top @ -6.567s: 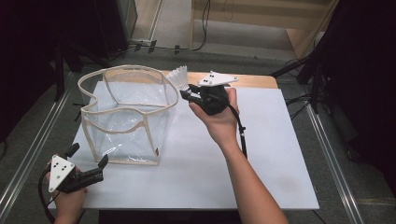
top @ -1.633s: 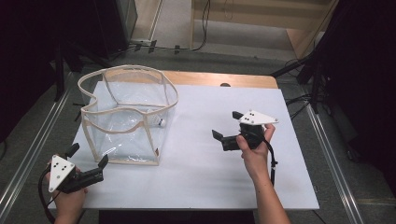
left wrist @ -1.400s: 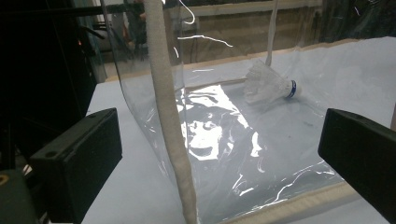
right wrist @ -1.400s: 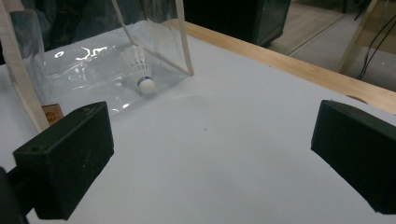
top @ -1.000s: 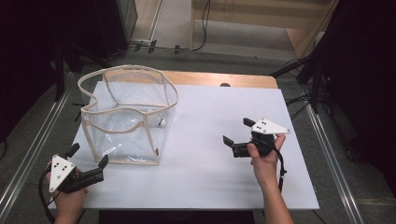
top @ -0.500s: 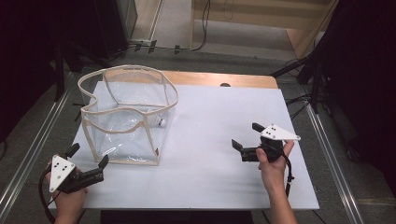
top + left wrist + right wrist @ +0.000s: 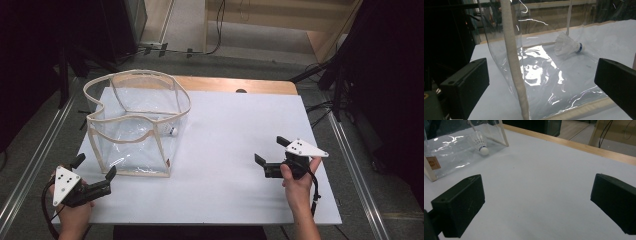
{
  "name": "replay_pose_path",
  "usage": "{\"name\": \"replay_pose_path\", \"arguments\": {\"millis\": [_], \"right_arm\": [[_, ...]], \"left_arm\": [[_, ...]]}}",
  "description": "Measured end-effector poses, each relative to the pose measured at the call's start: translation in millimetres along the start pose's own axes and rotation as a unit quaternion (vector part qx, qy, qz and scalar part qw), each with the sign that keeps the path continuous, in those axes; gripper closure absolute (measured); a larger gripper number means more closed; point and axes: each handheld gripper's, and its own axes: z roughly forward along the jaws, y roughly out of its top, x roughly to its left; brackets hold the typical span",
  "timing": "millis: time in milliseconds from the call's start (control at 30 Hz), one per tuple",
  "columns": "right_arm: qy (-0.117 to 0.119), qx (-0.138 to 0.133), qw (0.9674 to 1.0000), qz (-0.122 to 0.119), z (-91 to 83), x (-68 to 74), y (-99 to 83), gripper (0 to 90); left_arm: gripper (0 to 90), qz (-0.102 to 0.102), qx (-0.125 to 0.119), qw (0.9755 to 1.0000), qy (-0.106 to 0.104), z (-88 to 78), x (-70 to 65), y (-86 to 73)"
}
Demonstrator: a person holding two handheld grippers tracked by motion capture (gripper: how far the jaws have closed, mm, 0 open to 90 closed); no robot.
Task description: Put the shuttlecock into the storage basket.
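Resting on the floor of the clear bag (image 7: pixel 135 125), the shuttlecock (image 7: pixel 173 131) suggests the placing step is already done: it lies on its side near the bag's far right corner in the high view, with nothing held by either tool. What seems left is small, perhaps only pulling both hands back or tidying the bag.

At lower right of the high view, the right gripper (image 7: pixel 270 154) hovers over bare white table (image 7: pixel 230 125), its jaws spread wide and empty, well apart from the bag. At lower left, the left gripper (image 7: pixel 94 168) sits just beside the bag's near corner, jaws also spread with nothing between them; in the left gripper view the bag's corner seam (image 7: pixel 511 57) rises between the two black jaws without touching either.

The bag is a soft, box-shaped tote of transparent plastic, glossy and creased, throwing bright reflections. Its open rim and edges are bound in a cream woven tape that sags in a wavy loop at the top. A small tan label (image 7: pixel 433 163) shows on its lower side in the right gripper view. The shuttlecock has a white feather-like skirt, a thin blue band and a rounded white cork tip (image 7: pixel 484 150). The tabletop is matte white with a pale wooden strip (image 7: pixel 235 85) along its far edge.
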Motion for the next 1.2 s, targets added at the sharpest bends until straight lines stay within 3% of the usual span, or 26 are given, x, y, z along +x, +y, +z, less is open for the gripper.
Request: {"name": "replay_pose_path", "arguments": {"millis": [1200], "right_arm": [[-0.045, 0.002, 0.9984, 0.035, -44.1, -31.9, -45.5, 0.0]], "left_arm": [[0.3, 0.000, 0.000, 1.0000, 0.000, 0.0, 0.0, 0.1]]}}
